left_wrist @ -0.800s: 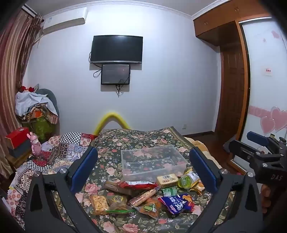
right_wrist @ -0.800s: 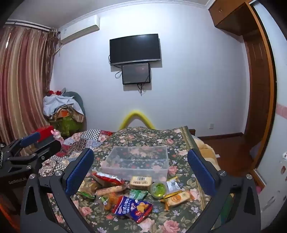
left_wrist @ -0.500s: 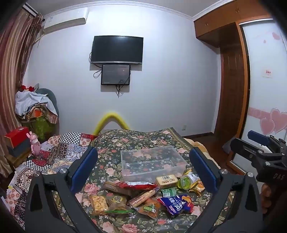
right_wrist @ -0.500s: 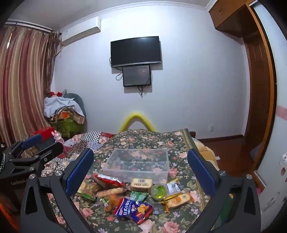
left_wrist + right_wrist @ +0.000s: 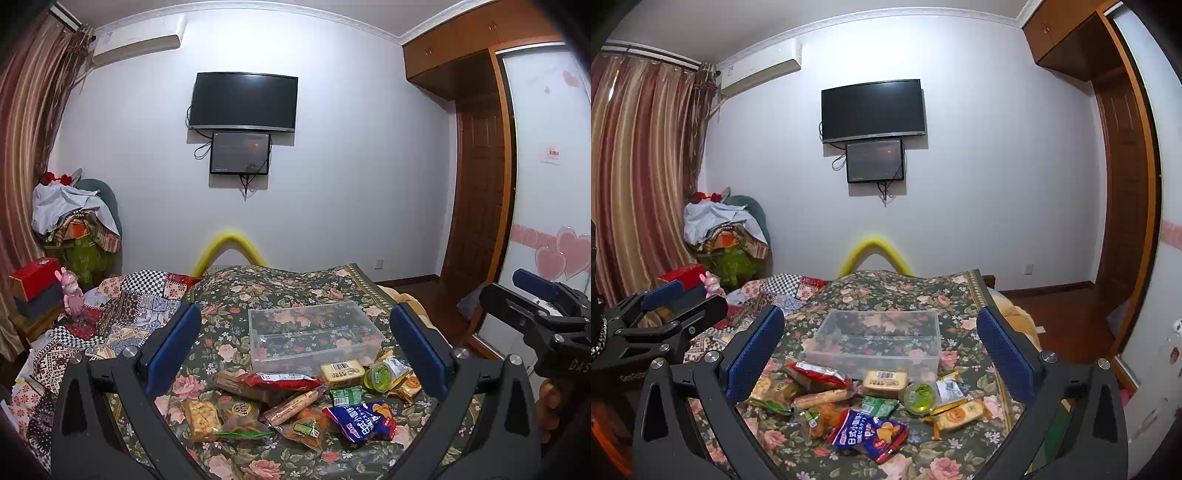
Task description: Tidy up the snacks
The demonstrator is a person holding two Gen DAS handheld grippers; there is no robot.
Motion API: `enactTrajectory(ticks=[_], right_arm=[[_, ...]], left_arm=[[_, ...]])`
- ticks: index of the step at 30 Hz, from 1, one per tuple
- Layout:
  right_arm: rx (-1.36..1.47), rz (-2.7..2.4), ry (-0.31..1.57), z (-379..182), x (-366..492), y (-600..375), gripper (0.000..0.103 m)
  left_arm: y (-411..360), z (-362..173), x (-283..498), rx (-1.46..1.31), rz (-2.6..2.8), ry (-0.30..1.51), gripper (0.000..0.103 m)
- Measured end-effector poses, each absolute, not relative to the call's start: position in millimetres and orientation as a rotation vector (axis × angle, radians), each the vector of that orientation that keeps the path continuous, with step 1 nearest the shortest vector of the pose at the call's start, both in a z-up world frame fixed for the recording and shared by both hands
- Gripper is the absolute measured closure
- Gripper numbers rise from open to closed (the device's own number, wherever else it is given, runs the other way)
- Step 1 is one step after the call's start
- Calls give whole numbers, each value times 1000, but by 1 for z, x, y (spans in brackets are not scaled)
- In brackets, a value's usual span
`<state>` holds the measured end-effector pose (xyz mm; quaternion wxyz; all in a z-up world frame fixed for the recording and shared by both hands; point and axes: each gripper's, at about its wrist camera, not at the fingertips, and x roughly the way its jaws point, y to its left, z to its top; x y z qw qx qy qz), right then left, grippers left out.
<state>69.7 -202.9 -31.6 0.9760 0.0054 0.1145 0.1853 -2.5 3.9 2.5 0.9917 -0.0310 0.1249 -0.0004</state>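
A clear plastic box [image 5: 314,338] [image 5: 877,341] sits empty on the floral bedspread. In front of it lies a pile of snacks: a red packet [image 5: 282,378] [image 5: 816,371], a blue chip bag [image 5: 362,421] [image 5: 868,434], a green jelly cup [image 5: 377,376] [image 5: 919,397], a yellow barcode pack [image 5: 341,370] [image 5: 885,380], a biscuit roll [image 5: 291,402] [image 5: 823,398]. My left gripper [image 5: 295,350] is open and empty above the pile. My right gripper [image 5: 881,350] is open and empty too, beside it at the same height.
The floral bedspread [image 5: 280,288] drops off at the right to a wooden floor [image 5: 1060,310]. A patchwork quilt [image 5: 122,302] lies to the left. A pile of clothes [image 5: 74,218] and a red box [image 5: 33,277] stand at the far left.
Both grippers have drifted slightly; the view has shifted a little. Nothing on the bed has moved.
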Motion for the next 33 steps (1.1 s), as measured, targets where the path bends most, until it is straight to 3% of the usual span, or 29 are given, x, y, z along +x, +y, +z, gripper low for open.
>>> enactTrajectory(ticks=[33], right_arm=[[23, 378, 237, -35, 67, -204, 0]], left_arm=[[1, 1, -3, -54, -6, 259, 0]])
